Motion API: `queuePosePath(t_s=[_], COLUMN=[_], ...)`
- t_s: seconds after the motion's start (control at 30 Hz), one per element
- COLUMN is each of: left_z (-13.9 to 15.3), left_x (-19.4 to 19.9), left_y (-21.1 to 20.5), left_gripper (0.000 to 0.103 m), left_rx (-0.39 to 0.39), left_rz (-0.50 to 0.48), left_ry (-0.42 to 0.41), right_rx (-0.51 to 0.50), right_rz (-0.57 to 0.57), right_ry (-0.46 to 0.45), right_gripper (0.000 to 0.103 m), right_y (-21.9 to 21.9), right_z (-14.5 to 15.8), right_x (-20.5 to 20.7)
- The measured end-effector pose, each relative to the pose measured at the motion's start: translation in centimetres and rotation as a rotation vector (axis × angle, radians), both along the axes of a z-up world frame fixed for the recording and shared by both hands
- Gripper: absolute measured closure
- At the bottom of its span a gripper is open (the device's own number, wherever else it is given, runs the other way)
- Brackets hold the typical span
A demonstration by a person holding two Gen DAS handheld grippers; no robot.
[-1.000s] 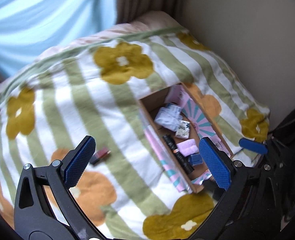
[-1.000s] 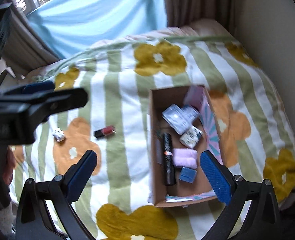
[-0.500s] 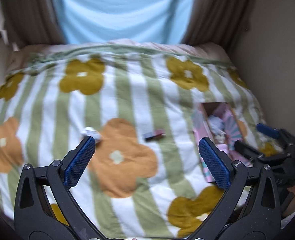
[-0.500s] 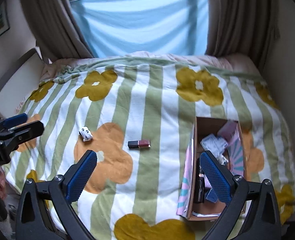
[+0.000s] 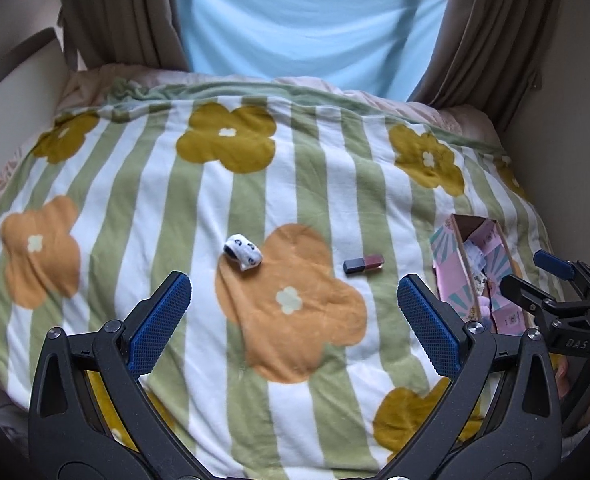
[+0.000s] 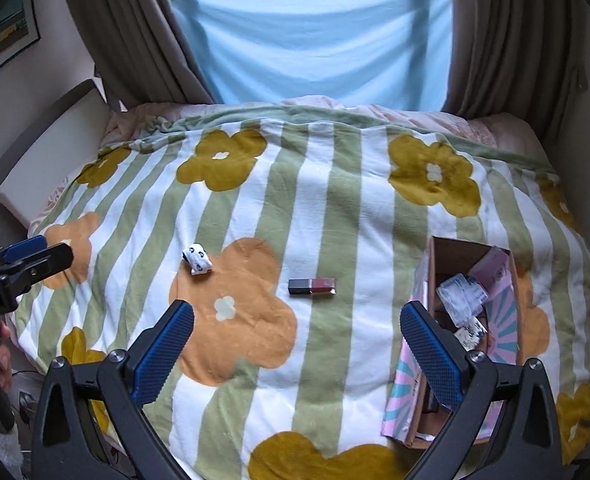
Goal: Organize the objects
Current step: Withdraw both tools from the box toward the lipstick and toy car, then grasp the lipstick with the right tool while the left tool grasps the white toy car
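You've pulled both claws (image 5: 294,322) (image 6: 297,344) back, jaws apart, empty; box (image 6: 513,280) part-filled, lipstick (image 6: 311,286) and toy car (image 6: 197,261) remain on the bed (image 6: 335,208).

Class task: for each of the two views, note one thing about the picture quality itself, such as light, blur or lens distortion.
Left wrist: fisheye bends the blanket edges; the toy car looks slightly soft. Right wrist: daylight glows through the blue sheet; the lipstick is sharp.

Black clamp frames, blue textured fingers (image 5: 159,320), silver screws.
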State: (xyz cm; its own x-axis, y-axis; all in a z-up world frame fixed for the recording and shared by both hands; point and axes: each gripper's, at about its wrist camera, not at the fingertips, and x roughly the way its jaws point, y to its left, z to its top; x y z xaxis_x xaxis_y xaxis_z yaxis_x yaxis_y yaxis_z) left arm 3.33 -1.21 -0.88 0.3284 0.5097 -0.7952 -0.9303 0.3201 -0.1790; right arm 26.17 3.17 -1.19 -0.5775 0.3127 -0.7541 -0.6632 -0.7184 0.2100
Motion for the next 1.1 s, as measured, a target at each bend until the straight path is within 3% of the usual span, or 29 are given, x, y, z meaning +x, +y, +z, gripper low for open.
queuePosePath(t_s=[0.2, 0.37, 0.67, 0.93, 1.1], left_z=[-2.3, -5.9, -15.8, -24.9, -28.4], left_x=[-0.6, -0.3, 1.0, 1.9, 2.7], left_y=[2.9, 6.2, 11.9, 16.2, 17.7], left_gripper=[0.0, 0.0, 0.0, 0.0, 0.0], left_rx=[-0.008, -0.025, -0.03, -0.063, -0.085], left_rz=[-0.033, -0.075, -0.194, -0.24, -0.269], left_ry=[0.03, 0.037, 0.057, 0.119, 0.131], right_rx=[0.004, 0.014, 0.064, 0.04, 0.024], right_rz=[0.003, -0.015, -0.021, -0.054, -0.066], right_ry=[0.002, -0.008, -0.063, -0.117, -0.122], right_gripper=[0.0, 0.0, 0.0, 0.0, 0.0], right_y=[0.4, 1.3, 3.4, 6.1, 7.3], right_z=[-1.7, -5.1, -13.6, -21.4, -24.4], right_x=[-2.1, -4.4, -9.4, -13.3, -14.1])
